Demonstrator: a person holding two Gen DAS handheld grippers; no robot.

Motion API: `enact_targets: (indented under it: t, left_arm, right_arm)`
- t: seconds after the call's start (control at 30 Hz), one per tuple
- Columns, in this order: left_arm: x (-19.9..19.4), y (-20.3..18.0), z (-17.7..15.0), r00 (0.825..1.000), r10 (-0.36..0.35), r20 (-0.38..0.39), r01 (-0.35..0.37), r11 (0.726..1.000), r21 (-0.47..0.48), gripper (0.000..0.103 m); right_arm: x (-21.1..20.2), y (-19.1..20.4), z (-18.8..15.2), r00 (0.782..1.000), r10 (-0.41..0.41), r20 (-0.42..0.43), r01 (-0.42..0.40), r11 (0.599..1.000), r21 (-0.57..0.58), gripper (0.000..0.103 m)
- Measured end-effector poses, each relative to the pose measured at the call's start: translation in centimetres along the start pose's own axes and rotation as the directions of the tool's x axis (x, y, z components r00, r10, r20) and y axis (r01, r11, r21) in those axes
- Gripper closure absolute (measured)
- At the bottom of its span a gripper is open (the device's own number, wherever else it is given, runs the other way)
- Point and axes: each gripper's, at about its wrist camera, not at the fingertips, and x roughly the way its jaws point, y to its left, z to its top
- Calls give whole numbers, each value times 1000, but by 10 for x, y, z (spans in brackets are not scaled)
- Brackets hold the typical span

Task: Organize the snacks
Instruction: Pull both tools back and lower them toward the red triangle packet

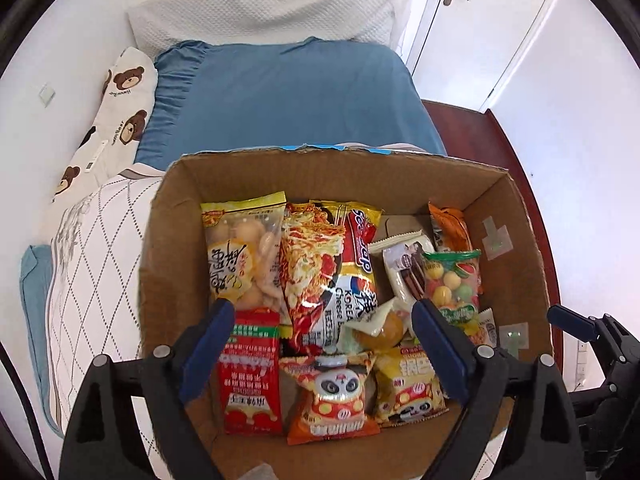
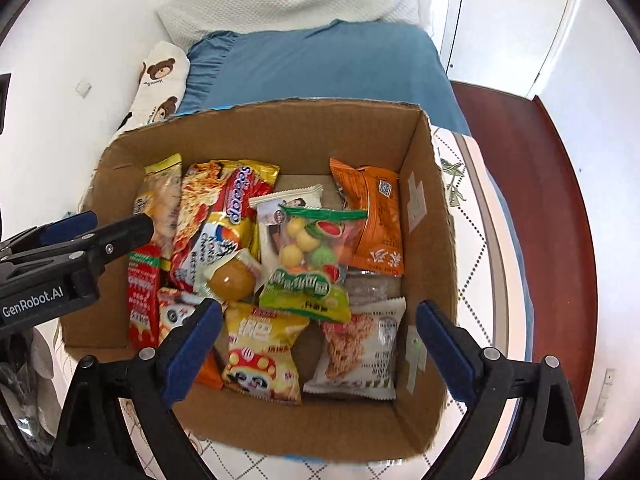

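Here both claws, left and right, gape over crinkly packets in a cardboard box.

Lying at twelve o'clock a blue pillow beneath a white pillow, at nine o'clock a bear-print cushion beside a quilted white cover, standing at one o'clock a white door, showing at three o'clock a red-brown floor.

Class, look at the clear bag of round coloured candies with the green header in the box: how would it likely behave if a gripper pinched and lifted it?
The candy bag is thin clear film, so it would probably sag and crinkle. Its round candies look loose, so they may shift and slip between the pads. It lies atop other packets in the cardboard box, likely lifting free.
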Motion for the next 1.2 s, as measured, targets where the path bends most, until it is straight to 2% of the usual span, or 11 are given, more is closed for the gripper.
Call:
enact_targets:
  t: [0.23, 0.5, 0.8, 0.93, 1.03, 1.1, 1.13, 1.17, 1.2]
  left_arm:
    - [-57, -6, -39, 992, 20, 128, -22, 1000, 19, 12]
    - [-119, -15, -81, 967, 24, 254, -33, 999, 31, 12]
    - [-160, -20, -121, 942, 49, 333, -56, 998, 12, 12]
    - [-172, -25, -135, 932, 60, 357, -65, 998, 3, 12]
    - [-178, -25, -143, 925, 46, 378, -40, 999, -24, 12]
    - [-175, -26, -145, 926, 56, 374, -42, 998, -45, 12]
    - [-171, -26, -147, 929, 64, 365, -45, 997, -59, 12]
    - [-167, -25, -148, 933, 67, 355, -43, 996, -74, 12]
    - [-160, -25, -150, 938, 70, 340, -40, 995, -93, 12]
  right_arm:
    - [-44, 0, -30, 994, -8, 109, 6, 1000, 19, 4]
    - [-102, 12, -64, 972, -13, 234, 13, 1000, 0, 4]
    - [-153, 20, -105, 939, -3, 343, 5, 1000, -7, 4]
    - [-168, 17, -123, 929, 25, 369, -30, 1000, 6, 4]
    - [-177, 13, -133, 915, 59, 400, -63, 998, -2, 4]
    - [-177, 6, -139, 911, 64, 407, -72, 997, 3, 4]
    - [-175, 0, -142, 912, 68, 404, -82, 996, 18, 10]
    - [-171, -9, -143, 913, 94, 398, -115, 993, 28, 33]
    - [-165, -16, -143, 917, 113, 383, -137, 990, 36, 44]
